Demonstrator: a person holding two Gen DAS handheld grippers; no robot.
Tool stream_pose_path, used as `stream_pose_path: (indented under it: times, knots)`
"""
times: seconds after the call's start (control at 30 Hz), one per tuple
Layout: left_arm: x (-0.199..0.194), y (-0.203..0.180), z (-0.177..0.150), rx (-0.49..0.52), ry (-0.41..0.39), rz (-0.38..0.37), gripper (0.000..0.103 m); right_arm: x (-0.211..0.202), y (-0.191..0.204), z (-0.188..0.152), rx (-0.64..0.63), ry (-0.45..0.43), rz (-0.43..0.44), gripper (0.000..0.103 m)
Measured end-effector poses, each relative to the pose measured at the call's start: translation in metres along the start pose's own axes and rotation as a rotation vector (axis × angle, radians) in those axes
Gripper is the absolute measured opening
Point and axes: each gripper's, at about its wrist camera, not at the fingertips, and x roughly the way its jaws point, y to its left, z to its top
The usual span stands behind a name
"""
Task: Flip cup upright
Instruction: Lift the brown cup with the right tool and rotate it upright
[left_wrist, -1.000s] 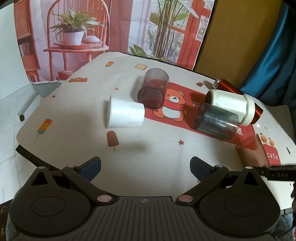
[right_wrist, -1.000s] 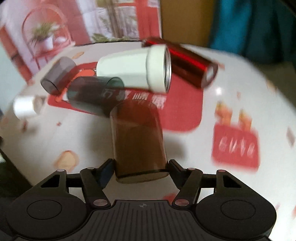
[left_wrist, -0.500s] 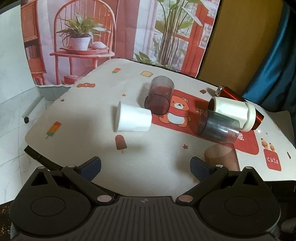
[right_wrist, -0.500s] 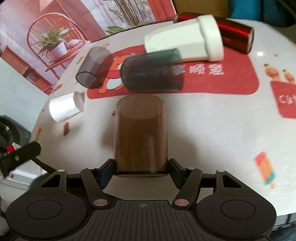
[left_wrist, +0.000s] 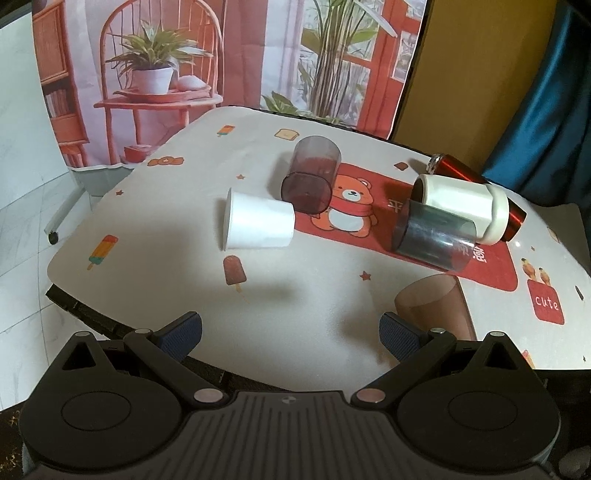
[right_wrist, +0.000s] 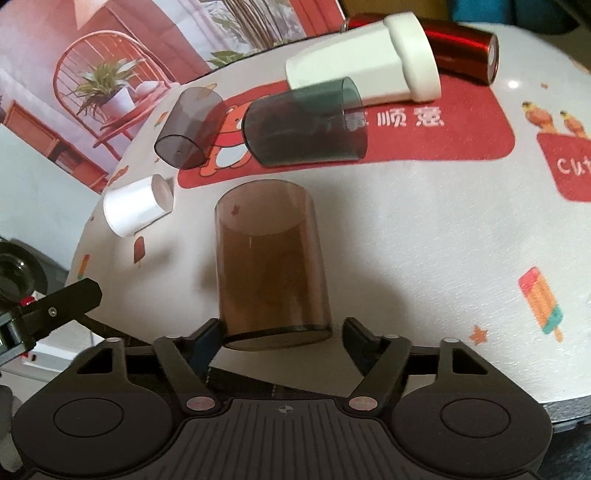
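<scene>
A translucent brown cup (right_wrist: 271, 266) stands upright, mouth up, near the table's front edge; it also shows in the left wrist view (left_wrist: 434, 308). My right gripper (right_wrist: 282, 334) is open, its fingers on either side of the cup's base with a gap on the right. My left gripper (left_wrist: 290, 326) is open and empty above the table's front edge. Lying on their sides are a white paper cup (left_wrist: 258, 220), a purple-tinted cup (left_wrist: 310, 179), a dark grey cup (left_wrist: 432, 236), a white mug (left_wrist: 461, 203) and a red tumbler (left_wrist: 476, 184).
The table (left_wrist: 314, 295) has a white cloth with a red bear mat (left_wrist: 369, 218). A printed backdrop (left_wrist: 221, 66) hangs behind it. The left gripper's black body (right_wrist: 44, 314) shows at the left of the right wrist view.
The right gripper tipped the brown cup upright, set it on the table and opened its jaws. The left gripper stayed open and drifted slightly.
</scene>
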Motion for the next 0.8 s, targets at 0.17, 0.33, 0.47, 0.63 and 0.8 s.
stream_pose_path:
  times: [0.17,0.33,0.47,0.63,0.8]
  knots:
    - [-0.002,-0.001,-0.001,0.0,0.001,-0.003,0.103,-0.017,0.003,-0.003,-0.038,-0.053,-0.004,0.103]
    - [-0.006,-0.002,-0.002,0.004,-0.008,-0.009,0.103,-0.039,-0.006,-0.008,-0.047,-0.098,-0.033,0.103]
    - [-0.008,-0.004,-0.004,0.006,-0.008,-0.013,0.103,-0.058,-0.018,-0.015,-0.029,-0.17,-0.022,0.103]
    - [-0.011,-0.008,-0.005,0.016,-0.009,-0.016,0.103,-0.078,-0.024,-0.024,-0.064,-0.286,-0.079,0.103]
    - [-0.013,-0.009,-0.006,0.022,-0.011,-0.014,0.103,-0.088,-0.034,-0.029,-0.085,-0.334,-0.149,0.103]
